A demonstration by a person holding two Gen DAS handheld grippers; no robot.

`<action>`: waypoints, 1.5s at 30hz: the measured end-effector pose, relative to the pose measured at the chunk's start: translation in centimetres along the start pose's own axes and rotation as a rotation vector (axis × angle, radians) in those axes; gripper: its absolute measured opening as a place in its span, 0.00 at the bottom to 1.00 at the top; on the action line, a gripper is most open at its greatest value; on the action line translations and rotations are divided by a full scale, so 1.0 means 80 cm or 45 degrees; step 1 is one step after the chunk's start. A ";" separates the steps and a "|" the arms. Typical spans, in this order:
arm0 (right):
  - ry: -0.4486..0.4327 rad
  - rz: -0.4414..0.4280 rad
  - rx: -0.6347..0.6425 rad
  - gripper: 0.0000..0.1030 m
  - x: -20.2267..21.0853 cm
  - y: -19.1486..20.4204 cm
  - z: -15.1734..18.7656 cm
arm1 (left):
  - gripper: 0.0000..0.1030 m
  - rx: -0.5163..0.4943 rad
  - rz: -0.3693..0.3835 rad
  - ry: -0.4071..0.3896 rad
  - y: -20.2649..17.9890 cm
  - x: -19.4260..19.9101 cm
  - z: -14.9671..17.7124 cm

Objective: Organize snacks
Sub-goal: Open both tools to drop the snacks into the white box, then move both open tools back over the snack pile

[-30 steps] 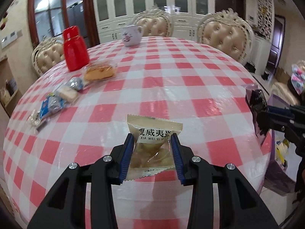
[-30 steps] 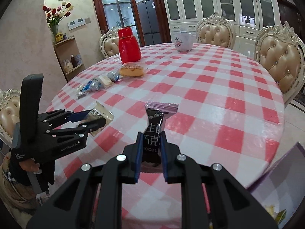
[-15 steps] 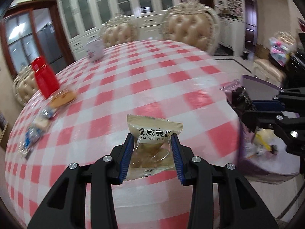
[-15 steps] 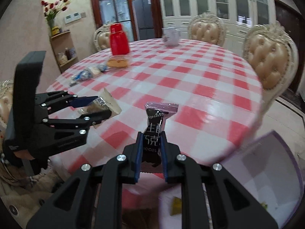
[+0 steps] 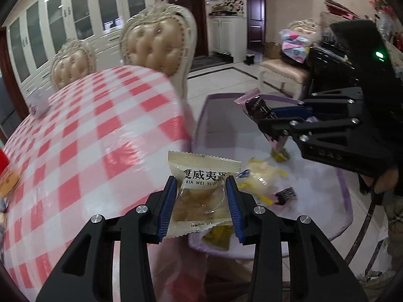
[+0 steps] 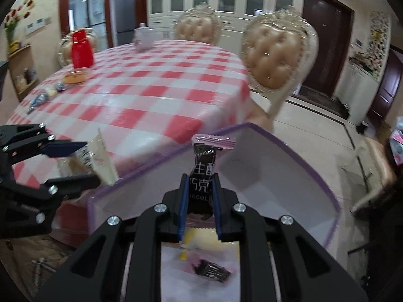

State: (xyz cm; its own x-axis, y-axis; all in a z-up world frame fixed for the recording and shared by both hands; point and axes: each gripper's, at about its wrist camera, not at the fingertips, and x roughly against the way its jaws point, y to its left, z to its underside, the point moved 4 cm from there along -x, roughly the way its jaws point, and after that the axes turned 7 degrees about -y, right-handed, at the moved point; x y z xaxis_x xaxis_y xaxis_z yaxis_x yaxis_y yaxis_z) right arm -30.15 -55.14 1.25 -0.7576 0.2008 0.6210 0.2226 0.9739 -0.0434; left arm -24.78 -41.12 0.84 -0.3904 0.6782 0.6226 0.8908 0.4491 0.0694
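Your left gripper [image 5: 201, 201] has its jaws clamped on a tan snack packet [image 5: 201, 196], held over the near rim of the purple-edged box [image 5: 345, 201]. Your right gripper [image 6: 200, 201] pinches a black chocolate bar [image 6: 204, 176] above the box's white inside. Beyond lies the checked tabletop [image 6: 151, 95], with more snacks near its far left edge.

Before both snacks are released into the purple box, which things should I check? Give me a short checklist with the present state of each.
1. Left gripper grips the beige snack packet: ok.
2. Right gripper grips the dark chocolate packet: ok.
3. Chocolate packet is over the purple box: ok.
4. Beige packet is fully past the box rim: cannot tell; it hangs near the table edge.
5. The two grippers are apart: ok.
6. Free space remains in the box: ok.
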 end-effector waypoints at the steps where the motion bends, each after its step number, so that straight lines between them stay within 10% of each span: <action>1: 0.014 0.014 0.000 0.18 -0.002 -0.005 0.001 | 0.37 0.008 0.036 -0.012 -0.004 -0.001 -0.001; 4: 0.046 0.082 0.024 0.22 -0.004 -0.014 0.003 | 0.42 0.072 0.187 -0.046 -0.008 -0.005 -0.005; 6: 0.041 0.153 0.000 0.74 -0.003 -0.024 -0.001 | 0.86 0.124 0.277 -0.054 -0.005 -0.007 -0.004; 7: 0.014 0.200 -0.017 0.79 0.001 -0.030 -0.004 | 0.92 0.159 0.288 -0.066 0.001 -0.005 -0.002; 13: -0.027 0.140 0.040 0.79 -0.001 0.004 -0.023 | 0.92 0.389 0.112 -0.143 0.110 0.024 0.020; 25: -0.036 -0.382 0.314 0.79 -0.069 0.285 -0.085 | 0.93 0.924 -0.870 -0.211 0.478 0.207 0.175; 36: 0.089 -0.678 -0.013 0.79 -0.233 0.462 -0.206 | 0.93 1.464 -1.111 -0.471 0.670 0.294 0.269; 45: 0.053 -0.682 -0.502 0.83 -0.357 0.524 -0.352 | 0.93 1.430 -1.237 -0.594 0.660 0.319 0.286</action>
State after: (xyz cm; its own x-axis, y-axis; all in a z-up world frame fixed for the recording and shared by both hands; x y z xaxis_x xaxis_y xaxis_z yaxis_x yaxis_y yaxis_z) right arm 18.11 -23.01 3.75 -0.8032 -0.3120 0.5074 0.0358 0.8250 0.5640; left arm 6.97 13.24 2.58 -0.9183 -0.1021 0.3826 -0.2793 0.8519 -0.4431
